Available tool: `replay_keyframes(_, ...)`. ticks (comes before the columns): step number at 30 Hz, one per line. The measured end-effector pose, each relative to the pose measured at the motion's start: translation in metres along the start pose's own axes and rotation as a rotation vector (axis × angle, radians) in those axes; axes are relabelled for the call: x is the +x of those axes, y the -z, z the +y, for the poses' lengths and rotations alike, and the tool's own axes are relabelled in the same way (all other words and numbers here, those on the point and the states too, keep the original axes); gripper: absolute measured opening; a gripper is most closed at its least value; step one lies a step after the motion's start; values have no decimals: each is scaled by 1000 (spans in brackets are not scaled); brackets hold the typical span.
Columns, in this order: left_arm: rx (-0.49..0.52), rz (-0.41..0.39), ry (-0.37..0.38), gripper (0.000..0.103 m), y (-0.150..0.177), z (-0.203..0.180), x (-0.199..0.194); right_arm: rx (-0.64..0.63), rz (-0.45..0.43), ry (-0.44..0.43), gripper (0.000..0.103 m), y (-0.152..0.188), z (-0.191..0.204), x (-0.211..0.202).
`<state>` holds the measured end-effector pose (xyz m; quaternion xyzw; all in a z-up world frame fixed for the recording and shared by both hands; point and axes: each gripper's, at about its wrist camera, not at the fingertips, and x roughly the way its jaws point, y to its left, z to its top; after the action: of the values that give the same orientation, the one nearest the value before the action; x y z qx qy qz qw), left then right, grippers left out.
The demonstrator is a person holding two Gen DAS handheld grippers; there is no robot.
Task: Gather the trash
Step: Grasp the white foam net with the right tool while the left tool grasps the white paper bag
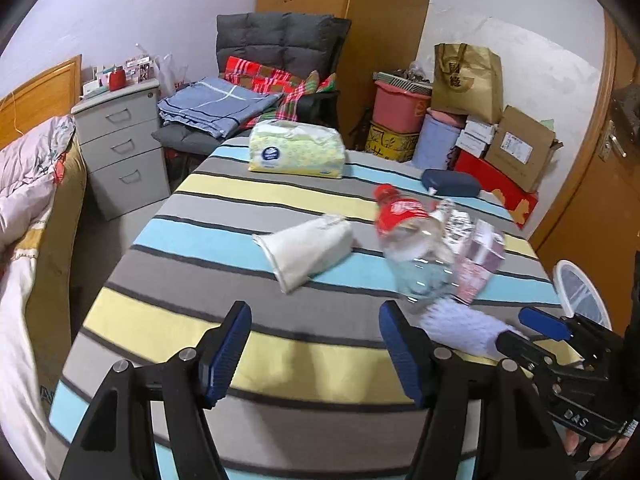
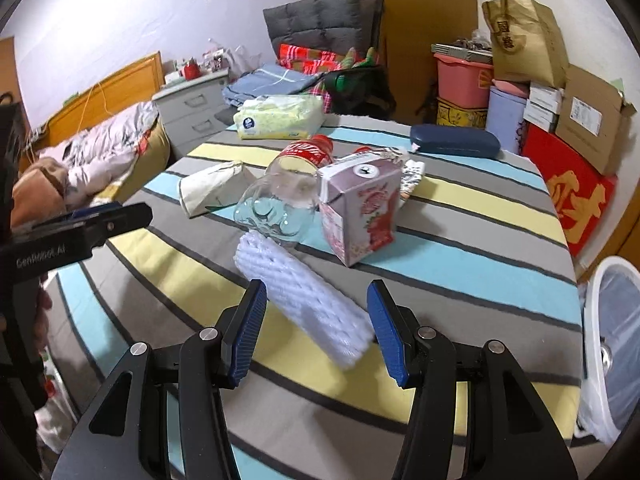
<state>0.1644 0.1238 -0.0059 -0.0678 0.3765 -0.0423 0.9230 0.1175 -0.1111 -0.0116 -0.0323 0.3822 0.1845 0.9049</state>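
On the striped table (image 2: 460,280) lie a white foam net sleeve (image 2: 304,300), a clear plastic bottle with a red label (image 2: 280,204), a pink drink carton (image 2: 360,208) and a crushed white paper cup (image 2: 208,192). My right gripper (image 2: 316,328) is open, its jaws on either side of the foam sleeve's near end. My left gripper (image 1: 314,348) is open and empty over the table's near edge. In the left wrist view the cup (image 1: 308,250), the bottle (image 1: 412,248), the carton (image 1: 480,264) and the sleeve (image 1: 460,328) lie ahead and to the right.
A white bin with a bag liner (image 2: 612,344) stands off the table's right edge. A tissue pack (image 2: 280,122) and a dark blue case (image 2: 456,140) lie at the far side. A bed is at the left; boxes and bags stand at the back right.
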Motion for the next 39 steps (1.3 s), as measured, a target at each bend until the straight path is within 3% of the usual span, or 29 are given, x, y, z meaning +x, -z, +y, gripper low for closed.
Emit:
replay_keyframes(5, 47, 12, 15, 68, -20, 10, 21, -8, 36, 5, 54, -1, 2, 11)
replay_keyframes(10, 156, 58, 25, 71, -37, 11, 48, -25, 66, 3, 54, 0, 3, 16)
replay_keyframes(26, 291, 124, 51, 71, -51, -9, 96, 13, 114, -16, 54, 7, -1, 20)
replay_keyframes(33, 286, 159, 52, 71, -44, -16, 102, 58, 97, -16, 40, 12, -9, 14)
replay_keyframes(39, 268, 164, 39, 52, -35, -19, 93, 96, 77, 3, 29, 16, -17, 6)
